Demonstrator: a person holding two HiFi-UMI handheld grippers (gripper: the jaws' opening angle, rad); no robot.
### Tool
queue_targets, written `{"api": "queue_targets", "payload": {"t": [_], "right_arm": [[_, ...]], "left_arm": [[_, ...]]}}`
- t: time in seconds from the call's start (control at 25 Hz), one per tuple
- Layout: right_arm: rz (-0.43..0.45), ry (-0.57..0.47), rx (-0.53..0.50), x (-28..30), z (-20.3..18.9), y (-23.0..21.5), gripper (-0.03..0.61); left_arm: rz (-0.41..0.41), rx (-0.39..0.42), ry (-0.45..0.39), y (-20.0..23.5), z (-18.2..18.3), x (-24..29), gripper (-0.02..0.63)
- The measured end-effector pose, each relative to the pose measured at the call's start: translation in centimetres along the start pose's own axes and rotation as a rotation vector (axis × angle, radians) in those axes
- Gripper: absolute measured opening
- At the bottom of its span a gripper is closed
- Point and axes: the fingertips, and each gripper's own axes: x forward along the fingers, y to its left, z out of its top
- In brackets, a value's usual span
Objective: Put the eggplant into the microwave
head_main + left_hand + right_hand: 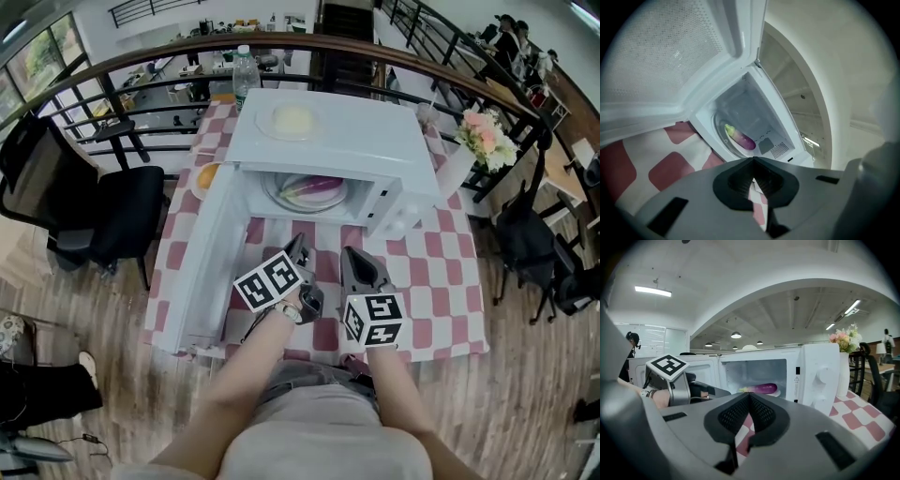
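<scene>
The purple eggplant (315, 187) with a green stem end lies on the glass turntable inside the white microwave (375, 141), whose door (202, 272) hangs open to the left. The eggplant (739, 138) shows in the left gripper view, and the eggplant (762, 388) in the right gripper view, deep in the cavity. My left gripper (302, 251) is shut and empty in front of the opening, rolled sideways. My right gripper (360, 262) is shut and empty beside it, over the checkered cloth.
A plate (292, 120) sits on top of the microwave. A water bottle (244, 73) stands behind it, an orange thing (207, 175) to its left, a flower vase (466, 155) to its right. The table (441, 281) has a red-and-white cloth; a black chair (112, 220) stands left.
</scene>
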Motion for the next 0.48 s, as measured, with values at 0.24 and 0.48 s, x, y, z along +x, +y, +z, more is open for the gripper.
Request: {"api": "queue_targets", "payload": {"t": [0.24, 0.48], "right_arm": [[0.018, -0.028, -0.011, -0.2, 0.7, 0.6, 0.023], [0.023, -0.039, -0.024, -0.5, 0.7, 0.9, 0.023]], "left_arm": [[-0.077, 0.252, -0.019, -2.9, 0.1, -0.8, 0.002], [-0.165, 0.52, -0.076, -6.0, 0.5, -1.8, 0.002]]}}
